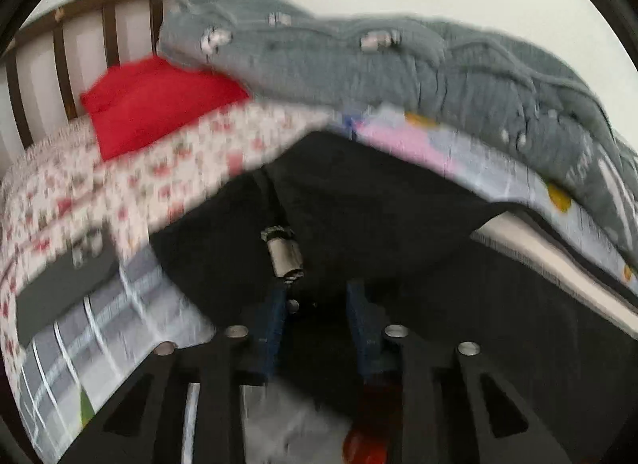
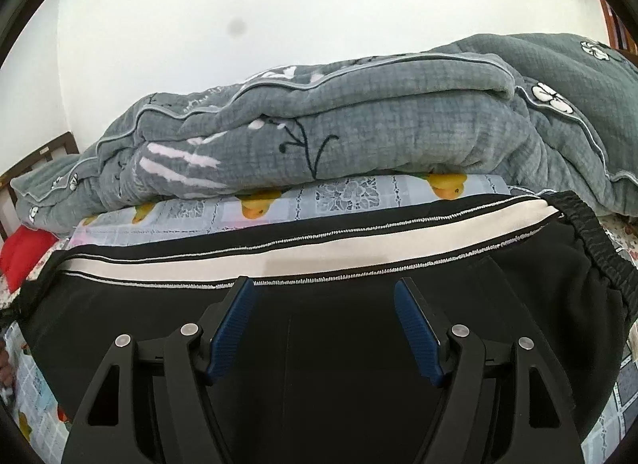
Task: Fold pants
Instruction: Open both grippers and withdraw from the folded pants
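Right gripper (image 2: 323, 288) wide open, hovering low over black pants (image 2: 319, 344), gripping nothing. Left gripper (image 1: 317, 296) part open, black cloth between blue pads; view blurred, actual grip cannot tell. Pants lie on patterned bed sheet (image 2: 359, 188), just beside grey quilt (image 2: 359, 121). Long axis runs left-right; waistband (image 2: 590, 240) at right, white side stripe (image 2: 303, 256) facing quilt. Risk: slack cloth slipping from left pads, skewing fold.

A plain white wall (image 2: 279, 5) rises behind a bed with a dark wooden slatted headboard (image 1: 60, 49).
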Demonstrator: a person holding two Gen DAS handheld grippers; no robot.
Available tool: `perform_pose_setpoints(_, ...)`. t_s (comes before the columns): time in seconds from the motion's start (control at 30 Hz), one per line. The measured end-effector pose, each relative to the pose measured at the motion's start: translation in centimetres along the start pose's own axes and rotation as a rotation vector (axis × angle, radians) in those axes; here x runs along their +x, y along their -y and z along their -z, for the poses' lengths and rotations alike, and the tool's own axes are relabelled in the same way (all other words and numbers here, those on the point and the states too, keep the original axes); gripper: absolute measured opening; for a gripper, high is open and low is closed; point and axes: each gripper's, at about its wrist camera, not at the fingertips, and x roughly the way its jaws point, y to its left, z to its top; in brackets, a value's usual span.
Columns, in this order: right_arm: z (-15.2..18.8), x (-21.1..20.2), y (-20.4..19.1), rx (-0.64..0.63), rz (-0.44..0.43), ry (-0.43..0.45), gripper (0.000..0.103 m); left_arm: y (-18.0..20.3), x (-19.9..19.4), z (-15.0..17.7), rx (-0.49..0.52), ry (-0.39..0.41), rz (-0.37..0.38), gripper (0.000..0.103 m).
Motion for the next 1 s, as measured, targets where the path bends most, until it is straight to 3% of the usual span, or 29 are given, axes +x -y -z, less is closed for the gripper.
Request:
perform_pose_setpoints(0.23,0.1,-0.2,-0.4,-0.021,-0.004,0.016,0.072,0.6,-0.5,-5.9,-0.071,0.152,-0.003,0.030)
perform_pose_setpoints(0.33,0.1,-0.2,-0.6,-0.031,-0.002,0.020,0.072,1.2,-0.7,-6.8,-0.081,0.156,0.016,0.083)
perform_pose_setpoints(0.43,0.1,-0.2,-0.6,-0.033,0.000,0.022,0.072,2.0,-2.0,-6.0,-0.050,0.197,0.029,0.083)
perform_pose_setpoints(0.7,0.4,-2.4,0.7,0.036,0.011,0.005,0.072,2.5,-4.6,-0.7,0.035,0.066,0.087,0.083)
perform_pose_setpoints(0.83,1.6,-6.7,2.0,0.078,-0.003,-0.005,0.072,1.0,-6.4,2.6,-0.016,-0.001,0.182,0.083)
perform_pose_setpoints(1.0,4.5,-12.3,4.1,0.052,0.045,-0.033,0.073,-0.4,-7.9,7.6,-0.106,-0.137,0.367,0.082)
